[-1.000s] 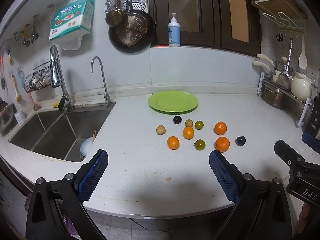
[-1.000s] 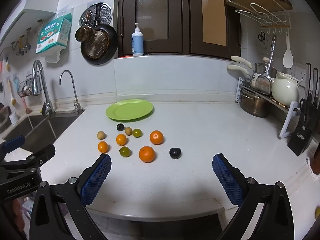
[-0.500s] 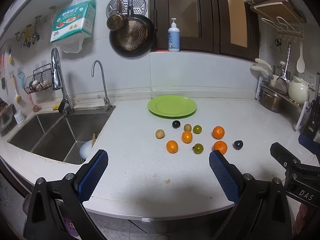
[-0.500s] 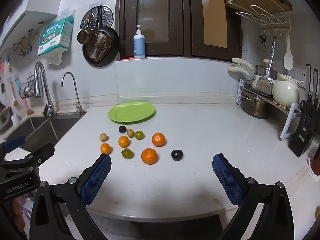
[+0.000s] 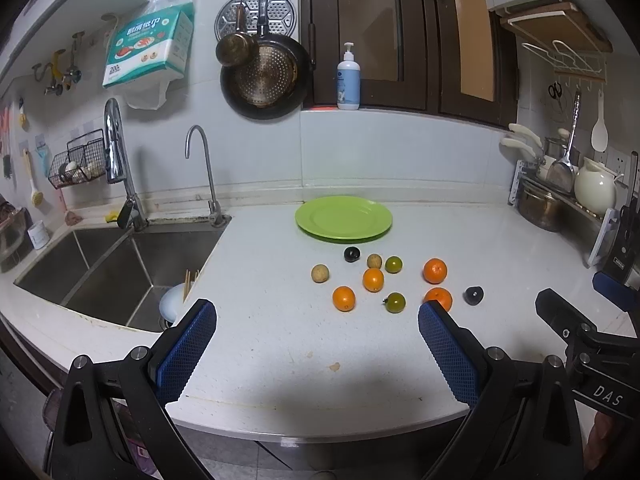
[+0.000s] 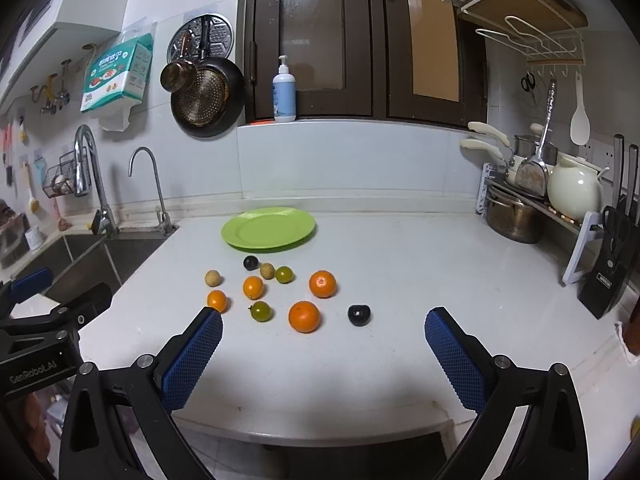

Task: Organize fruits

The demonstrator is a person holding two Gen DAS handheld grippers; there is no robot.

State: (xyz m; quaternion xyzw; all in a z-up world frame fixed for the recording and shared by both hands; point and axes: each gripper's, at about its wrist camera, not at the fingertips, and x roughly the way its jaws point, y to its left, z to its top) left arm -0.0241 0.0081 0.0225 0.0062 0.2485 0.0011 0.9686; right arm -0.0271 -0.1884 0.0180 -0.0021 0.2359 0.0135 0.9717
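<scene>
we see left gripper (image 5: 316, 322) over near edge of white table (image 5: 280, 344), fingers (image 5: 186, 350) spread wide, holding nothing. right gripper (image 6: 323, 330) likewise, fingers (image 6: 454, 356) spread wide, empty. green plate (image 6: 268, 228) sits bare toward back wall. fruits lie loose on table in front of plate, apart from it: four oranges, e.g. nearest one (image 6: 304, 316); two green fruits (image 6: 261, 311); two tan ones (image 6: 212, 278); two dark ones (image 6: 359, 315). sink (image 5: 104, 264) at left of table.

White tiled wall (image 5: 256, 152), dark cabinets (image 6: 360, 40), steel sink (image 5: 104, 264).
</scene>
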